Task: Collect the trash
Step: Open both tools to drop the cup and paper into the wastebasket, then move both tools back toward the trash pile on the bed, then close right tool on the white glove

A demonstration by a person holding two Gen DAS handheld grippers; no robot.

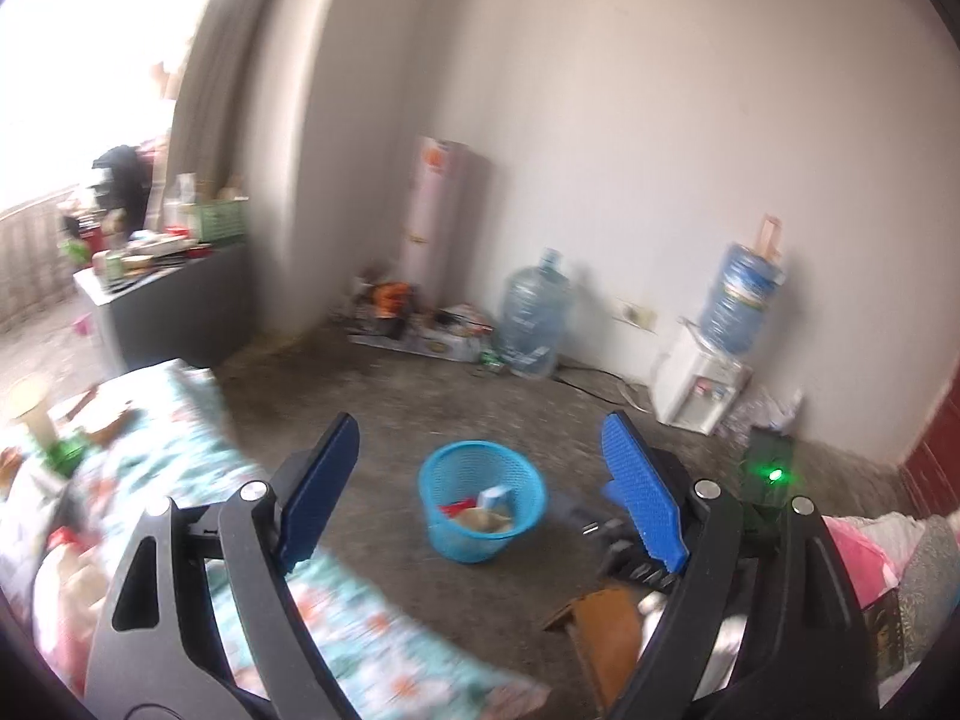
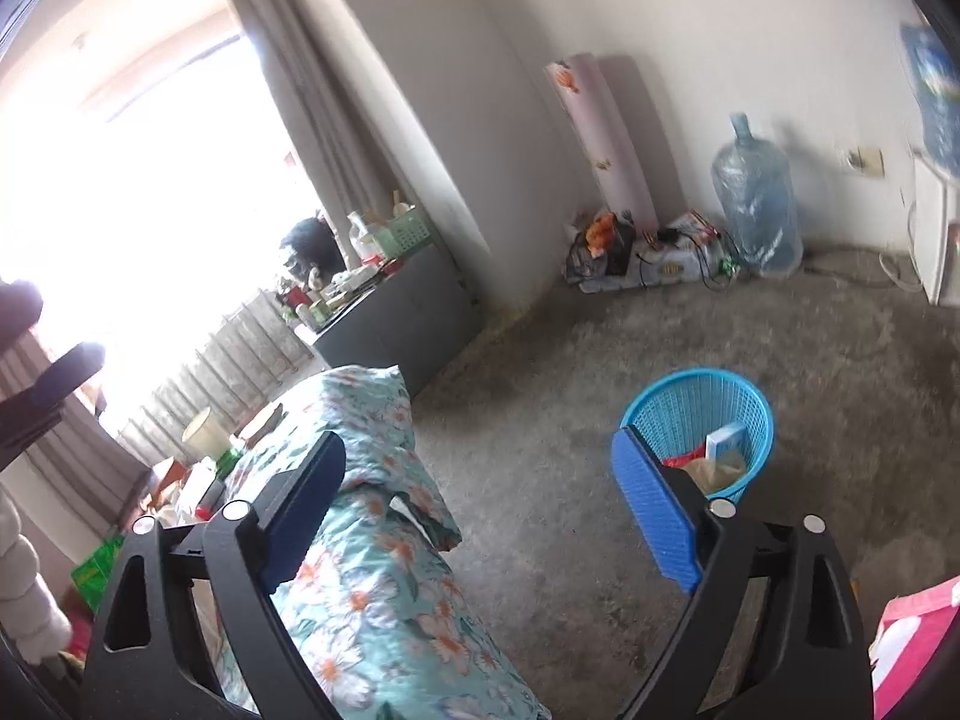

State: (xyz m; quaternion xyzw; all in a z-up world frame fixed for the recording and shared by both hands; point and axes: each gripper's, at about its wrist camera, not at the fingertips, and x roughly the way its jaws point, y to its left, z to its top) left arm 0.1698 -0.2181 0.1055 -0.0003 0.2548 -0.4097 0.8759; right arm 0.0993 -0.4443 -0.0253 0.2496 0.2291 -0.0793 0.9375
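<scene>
lacking legible writing: blue basket (image 1: 482, 501)

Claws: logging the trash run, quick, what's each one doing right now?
Left claw: open, holding nothing.
Right claw: open, holding nothing.

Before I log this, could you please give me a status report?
Both jaws open, empty. Blue basket on floor, trash inside. Floor ahead of it bare.

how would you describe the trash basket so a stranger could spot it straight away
Start at the white wall with the big clear water jug at its foot. On the bare grey floor before it stands a small blue mesh basket, alone, holding scraps.
</scene>
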